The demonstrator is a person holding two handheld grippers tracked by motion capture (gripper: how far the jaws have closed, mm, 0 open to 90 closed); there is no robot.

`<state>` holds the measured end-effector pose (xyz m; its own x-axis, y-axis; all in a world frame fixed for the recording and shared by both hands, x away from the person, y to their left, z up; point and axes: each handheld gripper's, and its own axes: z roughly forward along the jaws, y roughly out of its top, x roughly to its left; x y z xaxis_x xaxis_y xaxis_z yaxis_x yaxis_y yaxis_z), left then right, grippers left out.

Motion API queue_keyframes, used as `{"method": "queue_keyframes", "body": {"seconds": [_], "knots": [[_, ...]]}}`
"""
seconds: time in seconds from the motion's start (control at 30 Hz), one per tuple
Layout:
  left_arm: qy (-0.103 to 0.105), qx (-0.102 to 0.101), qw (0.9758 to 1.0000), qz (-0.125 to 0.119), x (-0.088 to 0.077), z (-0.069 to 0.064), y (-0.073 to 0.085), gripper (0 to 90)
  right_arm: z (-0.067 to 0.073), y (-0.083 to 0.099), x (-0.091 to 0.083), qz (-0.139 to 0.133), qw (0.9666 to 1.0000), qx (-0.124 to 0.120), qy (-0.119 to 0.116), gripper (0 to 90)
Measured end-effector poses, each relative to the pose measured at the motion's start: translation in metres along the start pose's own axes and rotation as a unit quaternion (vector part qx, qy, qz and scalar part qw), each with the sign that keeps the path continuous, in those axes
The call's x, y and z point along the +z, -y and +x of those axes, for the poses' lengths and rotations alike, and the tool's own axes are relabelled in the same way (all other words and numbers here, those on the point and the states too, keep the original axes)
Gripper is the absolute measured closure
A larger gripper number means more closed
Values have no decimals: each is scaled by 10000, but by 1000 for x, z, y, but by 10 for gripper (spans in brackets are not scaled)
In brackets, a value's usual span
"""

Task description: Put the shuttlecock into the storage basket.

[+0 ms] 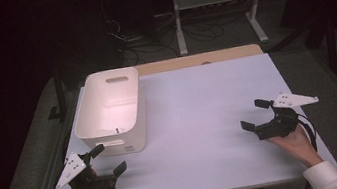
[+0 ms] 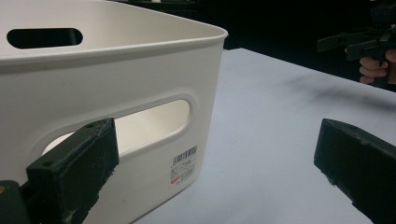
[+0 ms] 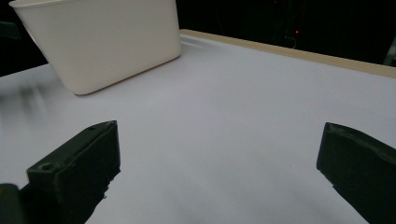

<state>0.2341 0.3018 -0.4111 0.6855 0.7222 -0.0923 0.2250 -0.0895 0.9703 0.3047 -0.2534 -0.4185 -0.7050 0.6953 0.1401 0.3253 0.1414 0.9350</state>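
The left gripper [image 1: 107, 160], jaws spread apart and empty, is hovering just beside the near handle slot of the white storage bin [image 1: 107, 103] standing at the table's [image 1: 207, 98] left, while the right gripper [image 1: 253, 114], equally agape, is waiting well apart from it, making the left hand nearer.

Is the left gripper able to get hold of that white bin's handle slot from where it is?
Probably yes. The left gripper is open, right beside the white bin, and nothing lies between its jaws and the handle slot.
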Motion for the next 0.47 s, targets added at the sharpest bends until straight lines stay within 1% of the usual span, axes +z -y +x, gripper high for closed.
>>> {"method": "queue_keyframes", "body": {"seconds": [0.23,0.3,0.33,0.47], "knots": [[-1,-1,10000,4,0,0,0,0,-1,6,-6,-34,10000,27,68,0],[-9,46,10000,51,-1,1,0,0,-1,8,-9,-33,10000,14,81,0],[2,-14,10000,6,0,0,0,0,-1,8,-9,-37,10000,9,88,0],[7,-3,10000,10,0,0,0,0,-1,11,-12,-35,9999,25,116,0]]}}
